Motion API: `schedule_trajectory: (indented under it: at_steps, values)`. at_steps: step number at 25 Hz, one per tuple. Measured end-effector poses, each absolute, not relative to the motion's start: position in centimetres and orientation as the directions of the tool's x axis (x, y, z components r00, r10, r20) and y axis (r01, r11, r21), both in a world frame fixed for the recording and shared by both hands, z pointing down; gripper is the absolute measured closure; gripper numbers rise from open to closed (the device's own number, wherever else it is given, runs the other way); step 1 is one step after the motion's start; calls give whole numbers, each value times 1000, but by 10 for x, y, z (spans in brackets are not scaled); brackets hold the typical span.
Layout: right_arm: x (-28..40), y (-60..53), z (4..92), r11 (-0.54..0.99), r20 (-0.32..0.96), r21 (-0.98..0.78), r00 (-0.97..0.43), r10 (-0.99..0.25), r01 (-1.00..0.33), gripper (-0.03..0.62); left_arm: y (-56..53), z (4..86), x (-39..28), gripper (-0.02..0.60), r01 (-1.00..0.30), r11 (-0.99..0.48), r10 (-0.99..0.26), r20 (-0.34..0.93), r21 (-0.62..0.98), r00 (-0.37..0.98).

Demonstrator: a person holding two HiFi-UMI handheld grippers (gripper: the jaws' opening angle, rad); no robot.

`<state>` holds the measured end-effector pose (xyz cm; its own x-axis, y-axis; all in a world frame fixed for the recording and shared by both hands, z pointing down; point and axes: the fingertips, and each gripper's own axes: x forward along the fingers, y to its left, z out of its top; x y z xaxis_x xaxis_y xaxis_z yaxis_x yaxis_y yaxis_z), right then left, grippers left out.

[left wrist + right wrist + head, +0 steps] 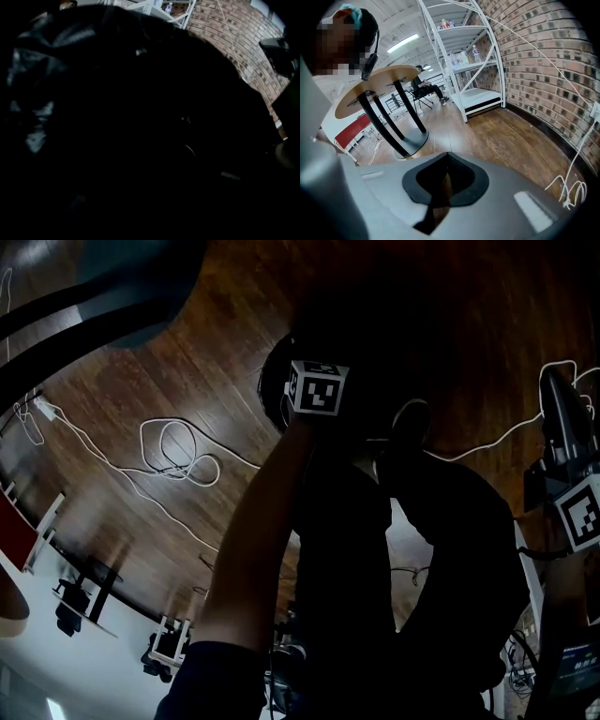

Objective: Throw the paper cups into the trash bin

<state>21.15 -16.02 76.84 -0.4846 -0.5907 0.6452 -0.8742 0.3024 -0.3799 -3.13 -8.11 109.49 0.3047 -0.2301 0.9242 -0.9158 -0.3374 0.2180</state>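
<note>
Left hand-held gripper (317, 390) sits deep in the black-lined trash bin (33, 98), too dark to tell its jaw state or spot any paper cup. Right hand-held gripper (443, 185) closed, empty. Probably mid-drop; remaining cups unseen

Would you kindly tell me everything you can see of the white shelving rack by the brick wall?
The shelving rack is a tall open frame, apparently white-painted metal, with slim uprights and flat white shelves. It stands upright on the wooden floor, close beside the brick wall; whether it touches the wall I cannot tell. A few bottles stand on its two upper shelves, while the wide lowest shelf, just above the floor, looks bare.
</note>
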Motion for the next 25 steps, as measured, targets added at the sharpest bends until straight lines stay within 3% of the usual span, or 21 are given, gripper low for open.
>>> schedule_trajectory:
  at_steps: [4,7,10,14,25]
  values:
    - [207,-159,768,303,645,-385,-488,-588,-872,585,-85,1109,-18,551,-892,-392,-232,914,226,334]
    - [205,-159,770,302,643,-388,-490,-588,-871,585,-74,1122,-21,539,-894,-381,-166,934,235,316]
    - [204,-160,774,300,641,-391,-491,-590,-870,585,-77,1119,-25,426,-904,-338,-147,934,261,325]
    - [202,-161,777,297,638,-395,-492,-592,-869,585,-90,1090,-32,405,-926,-274,-189,929,260,317]
    - [165,-137,672,319,710,-341,-464,-529,-884,585,-65,858,-58,433,-898,-318,-311,862,303,401]
